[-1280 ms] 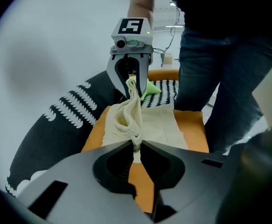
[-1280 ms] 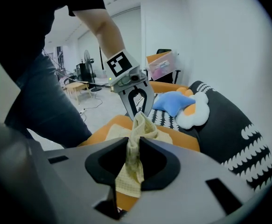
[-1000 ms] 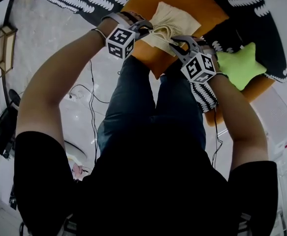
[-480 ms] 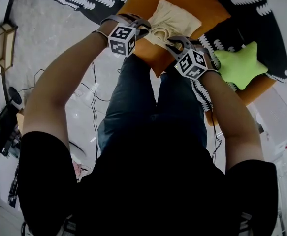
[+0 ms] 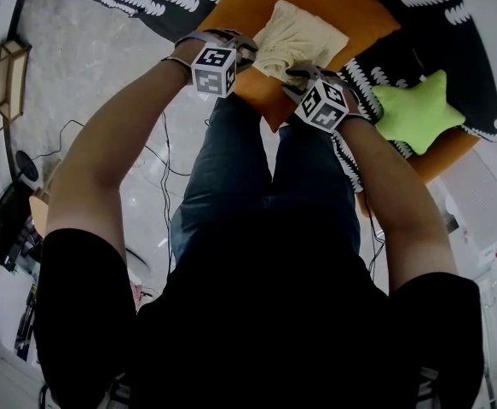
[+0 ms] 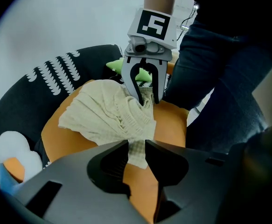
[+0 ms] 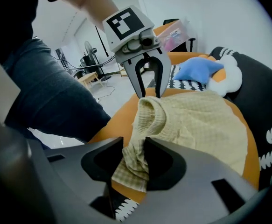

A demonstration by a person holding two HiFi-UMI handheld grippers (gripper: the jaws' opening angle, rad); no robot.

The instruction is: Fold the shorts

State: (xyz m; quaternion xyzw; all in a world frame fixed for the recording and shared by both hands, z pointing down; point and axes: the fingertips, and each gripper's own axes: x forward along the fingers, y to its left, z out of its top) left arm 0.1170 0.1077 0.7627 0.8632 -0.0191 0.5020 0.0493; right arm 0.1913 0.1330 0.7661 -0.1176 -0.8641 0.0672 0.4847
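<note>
The scene is lit brightly and evenly. Shine is seen on the pale floor [image 5: 95, 49] beside the orange cushion [image 5: 363, 20]. Only soft shadows are cast on the cushion. The shorts [image 5: 299, 37] on the cushion are shown sharp. Every picture is bent round at its edges and darkened in the corners.

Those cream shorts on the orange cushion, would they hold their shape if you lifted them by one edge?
Probably not: the shorts look floppy, bunching into folds at the near edge. The thin knit suggests they are light. The textured weave seems unlikely to slip on the cushion.
</note>
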